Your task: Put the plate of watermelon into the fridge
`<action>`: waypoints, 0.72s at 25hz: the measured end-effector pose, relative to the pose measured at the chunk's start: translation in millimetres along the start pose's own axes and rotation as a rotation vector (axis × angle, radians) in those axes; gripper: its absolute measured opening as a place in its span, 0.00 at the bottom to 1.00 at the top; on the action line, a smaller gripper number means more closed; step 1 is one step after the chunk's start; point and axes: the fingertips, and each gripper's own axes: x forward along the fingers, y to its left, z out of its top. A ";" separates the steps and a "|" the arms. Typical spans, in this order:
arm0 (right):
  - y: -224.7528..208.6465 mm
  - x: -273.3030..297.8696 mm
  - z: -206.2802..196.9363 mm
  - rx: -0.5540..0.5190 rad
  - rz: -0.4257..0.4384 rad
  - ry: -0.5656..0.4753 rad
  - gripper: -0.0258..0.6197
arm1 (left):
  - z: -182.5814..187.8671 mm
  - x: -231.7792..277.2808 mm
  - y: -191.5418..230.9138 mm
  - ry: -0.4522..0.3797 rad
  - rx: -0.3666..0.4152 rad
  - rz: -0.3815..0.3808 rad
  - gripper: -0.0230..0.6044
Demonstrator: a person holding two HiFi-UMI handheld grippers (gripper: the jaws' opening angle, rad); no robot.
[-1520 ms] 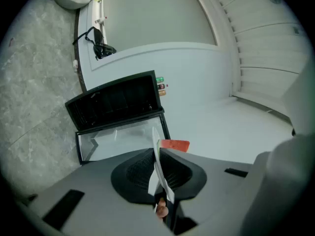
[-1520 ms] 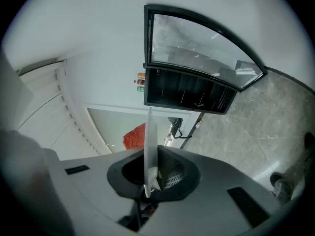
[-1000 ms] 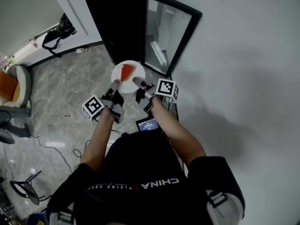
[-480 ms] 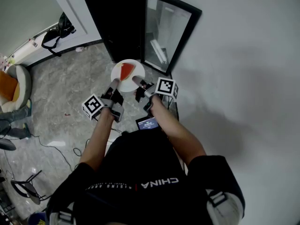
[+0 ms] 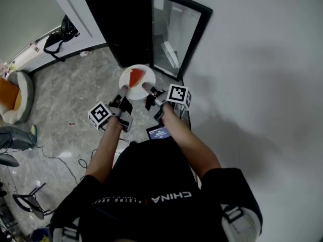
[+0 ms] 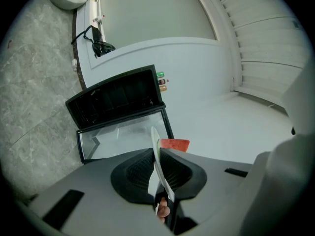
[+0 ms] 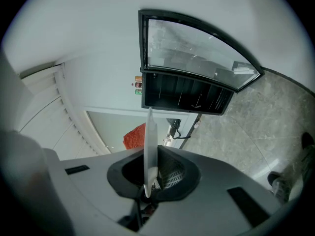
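Note:
A white plate with a red wedge of watermelon is held level in front of me. My left gripper is shut on its left rim and my right gripper on its right rim. In the left gripper view the plate stands edge-on between the jaws, the watermelon beyond it. The right gripper view shows the plate the same way, with the watermelon to its left. Ahead stands the black fridge, its glass door swung open to the right.
Grey marble floor lies to the left and a white wall to the right. A black bag hangs on the white door frame at far left. A cushioned chair and floor cables are behind left.
The fridge and its open door look slightly larger and nearer in the views. Both grippers keep their hold on the plate.

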 end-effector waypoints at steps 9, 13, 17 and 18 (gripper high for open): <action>6.2 -2.8 -1.1 0.027 -0.020 0.009 0.09 | -0.2 -1.3 -3.8 -0.008 -0.003 0.014 0.10; 5.6 -0.8 -0.9 0.025 -0.026 0.031 0.09 | -0.2 -1.6 -4.4 -0.014 0.007 0.018 0.10; 4.2 0.7 -1.7 0.022 -0.026 0.044 0.09 | -0.4 -1.3 -4.0 -0.017 0.004 0.009 0.10; 3.9 1.1 -1.3 0.019 -0.026 0.044 0.09 | -0.4 -1.0 -3.3 -0.016 0.004 0.007 0.10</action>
